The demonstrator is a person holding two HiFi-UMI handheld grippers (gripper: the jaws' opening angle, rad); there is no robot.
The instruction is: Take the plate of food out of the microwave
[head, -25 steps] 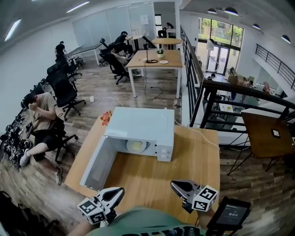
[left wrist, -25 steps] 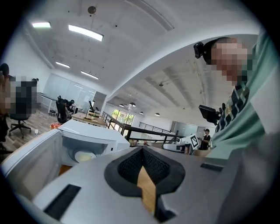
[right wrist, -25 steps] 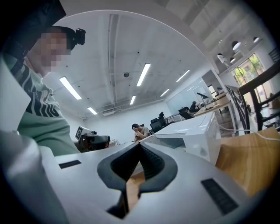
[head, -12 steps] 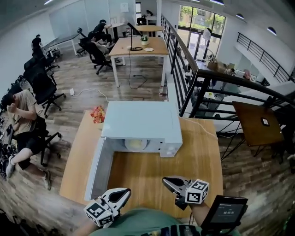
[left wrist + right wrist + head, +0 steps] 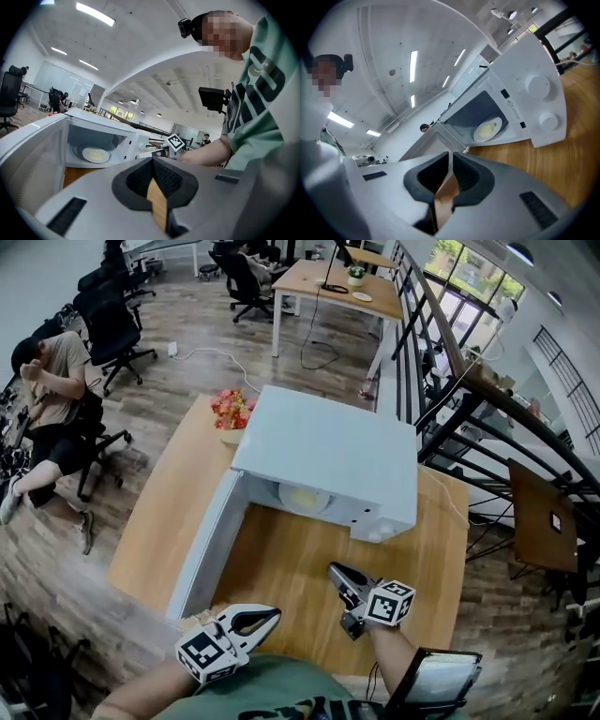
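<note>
A white microwave (image 5: 323,456) stands on the wooden table (image 5: 291,582) with its door (image 5: 208,549) swung open to the left. Inside lies a white plate of yellowish food (image 5: 305,496), also seen in the left gripper view (image 5: 95,153) and the right gripper view (image 5: 488,129). My left gripper (image 5: 261,619) hovers at the table's near edge, below the door, jaws shut and empty (image 5: 153,160). My right gripper (image 5: 337,574) hangs over the table in front of the microwave's control panel, shut with nothing in it (image 5: 451,154). Both point toward the microwave's open front.
A pot of red flowers (image 5: 232,412) sits at the table's far left behind the microwave. A dark screen (image 5: 439,682) hangs at my right side. A black railing (image 5: 441,399) runs along the right. A person (image 5: 52,381) sits on a chair to the left.
Both grippers have come down and forward toward the microwave. The right one has moved left and rolled. The head view now looks more steeply down at the table.
</note>
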